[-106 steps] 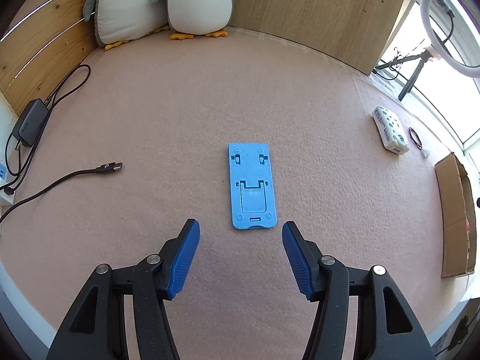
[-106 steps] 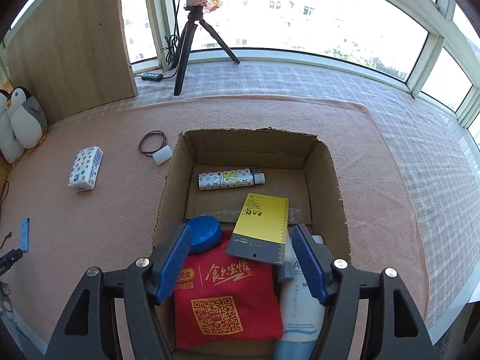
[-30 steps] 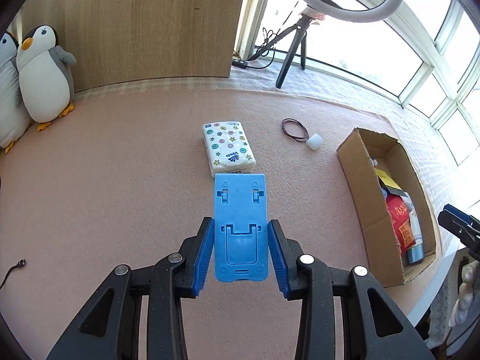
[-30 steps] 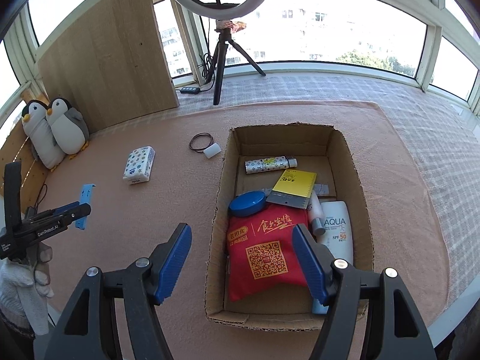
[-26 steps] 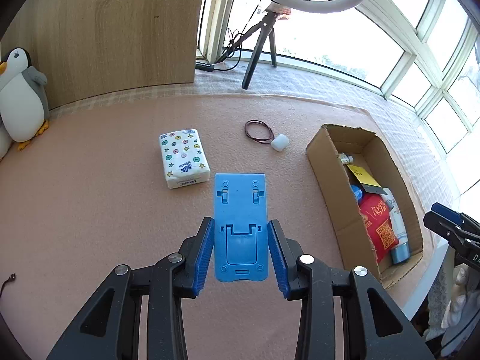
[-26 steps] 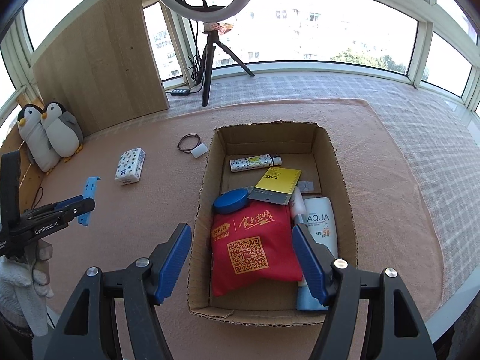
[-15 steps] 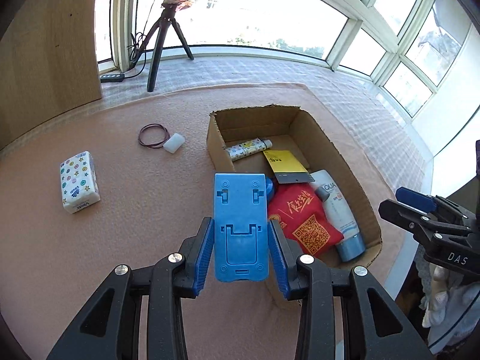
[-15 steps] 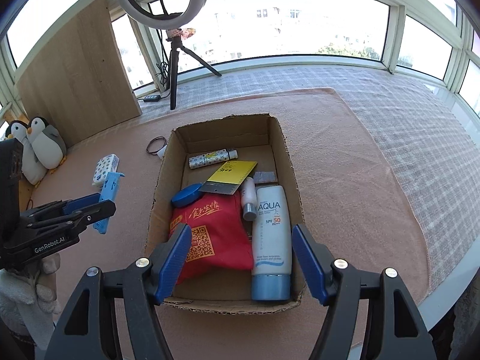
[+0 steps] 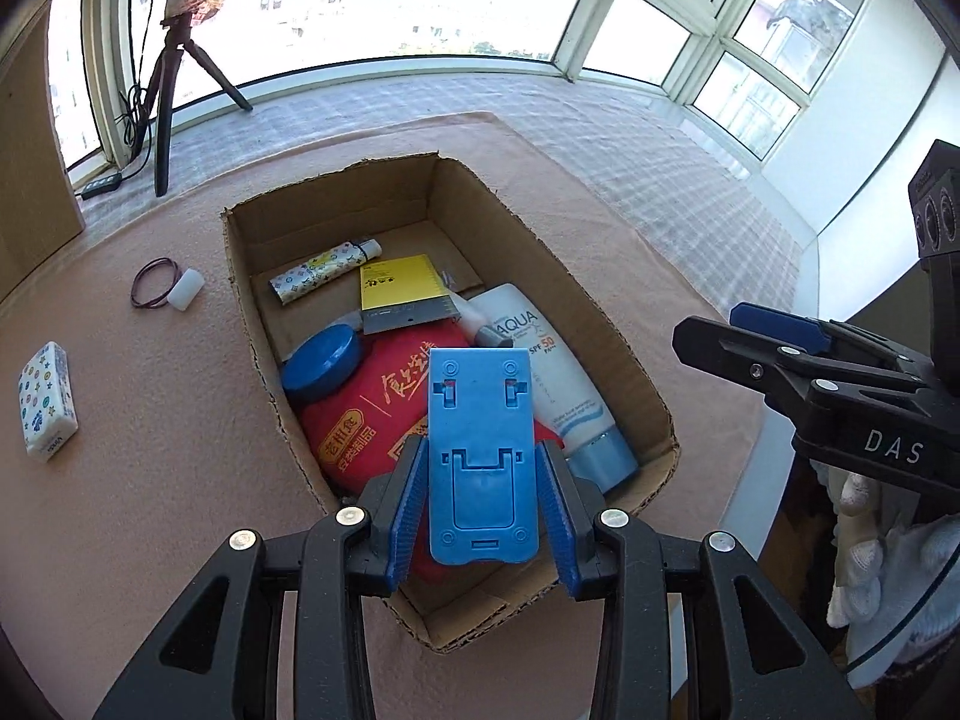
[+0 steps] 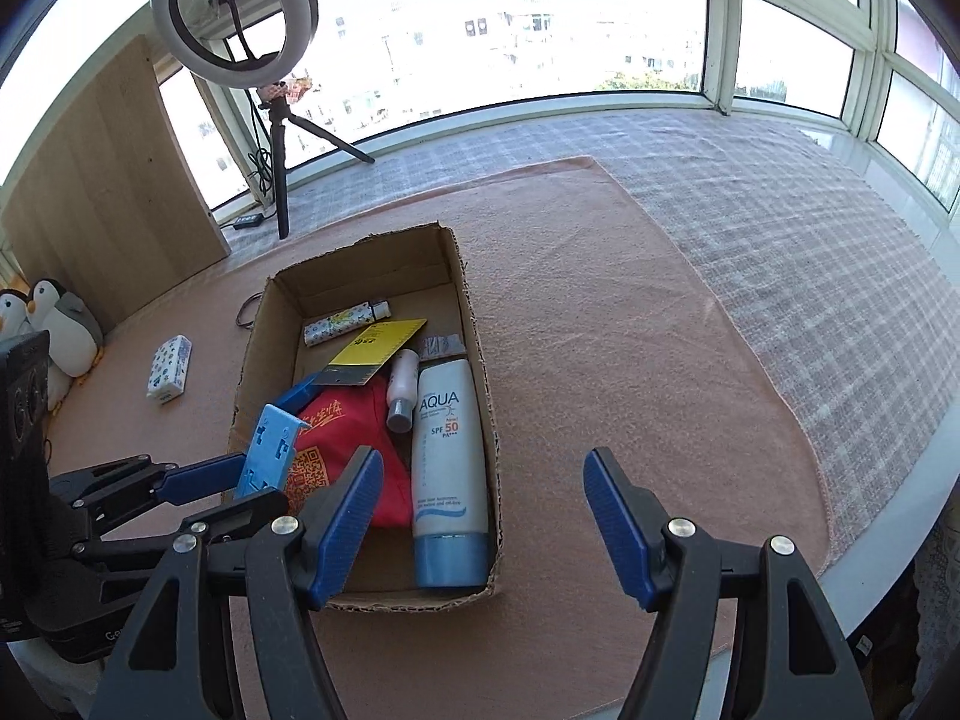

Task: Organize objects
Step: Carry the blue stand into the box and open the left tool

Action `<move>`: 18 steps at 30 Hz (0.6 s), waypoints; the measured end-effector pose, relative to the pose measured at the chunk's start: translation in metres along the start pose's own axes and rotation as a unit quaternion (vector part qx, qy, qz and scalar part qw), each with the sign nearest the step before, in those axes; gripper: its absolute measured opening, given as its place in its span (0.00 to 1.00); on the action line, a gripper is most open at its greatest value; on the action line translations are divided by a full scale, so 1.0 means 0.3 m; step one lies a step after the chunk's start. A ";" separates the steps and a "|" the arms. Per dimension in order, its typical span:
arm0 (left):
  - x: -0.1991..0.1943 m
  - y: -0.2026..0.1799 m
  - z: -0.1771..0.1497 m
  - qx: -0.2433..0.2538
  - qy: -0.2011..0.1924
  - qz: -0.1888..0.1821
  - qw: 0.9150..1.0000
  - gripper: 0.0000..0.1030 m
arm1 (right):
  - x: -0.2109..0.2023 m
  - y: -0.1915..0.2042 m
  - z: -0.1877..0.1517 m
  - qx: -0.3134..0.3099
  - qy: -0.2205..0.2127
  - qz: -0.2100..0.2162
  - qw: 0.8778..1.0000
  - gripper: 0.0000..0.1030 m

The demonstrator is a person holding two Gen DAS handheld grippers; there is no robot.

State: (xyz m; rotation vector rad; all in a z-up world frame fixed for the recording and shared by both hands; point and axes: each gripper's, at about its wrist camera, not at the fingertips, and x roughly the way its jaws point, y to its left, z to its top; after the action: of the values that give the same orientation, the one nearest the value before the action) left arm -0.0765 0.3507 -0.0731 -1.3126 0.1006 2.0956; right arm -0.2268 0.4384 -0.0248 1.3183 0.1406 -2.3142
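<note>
Sunlit windows curve around a raised platform that is covered by a pink carpet [image 10: 600, 324], with a grey checked mat beyond it and a ring light on a tripod [image 10: 234, 18] at the far edge. On the carpet, directly beneath and ahead of the left gripper [image 9: 480, 495], an open cardboard box [image 9: 240, 276] is seen, already holding a red pouch [image 9: 360, 414], a sunscreen tube [image 10: 447, 450] and a yellow card [image 9: 399, 282]. A blue phone stand [image 9: 480, 450] is clamped flat between the left gripper's pads, apparently so that it can be lowered into the box. The right gripper [image 10: 483, 516] is held spread and empty, to the right of the box. A tissue pack [image 9: 45, 399] and a hair tie [image 9: 156, 291] are left outside, well off to the left.
</note>
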 end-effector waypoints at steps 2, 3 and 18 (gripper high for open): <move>-0.003 0.011 0.003 -0.008 -0.001 0.000 1.000 0.52 | -0.002 -0.011 -0.003 0.004 -0.001 -0.002 1.000 0.64; -0.009 0.023 0.002 -0.014 -0.003 -0.003 1.000 0.62 | -0.002 -0.015 -0.004 0.005 -0.001 -0.002 1.000 0.64; -0.222 0.348 -0.127 -0.100 -0.040 0.047 0.993 0.63 | 0.028 0.142 0.015 -0.015 0.007 0.038 0.999 0.66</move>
State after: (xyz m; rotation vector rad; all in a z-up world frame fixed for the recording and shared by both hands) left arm -0.0866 0.2218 -0.0647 -1.3593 -0.0865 2.2848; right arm -0.2151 0.3963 -0.0235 1.3042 0.1258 -2.2304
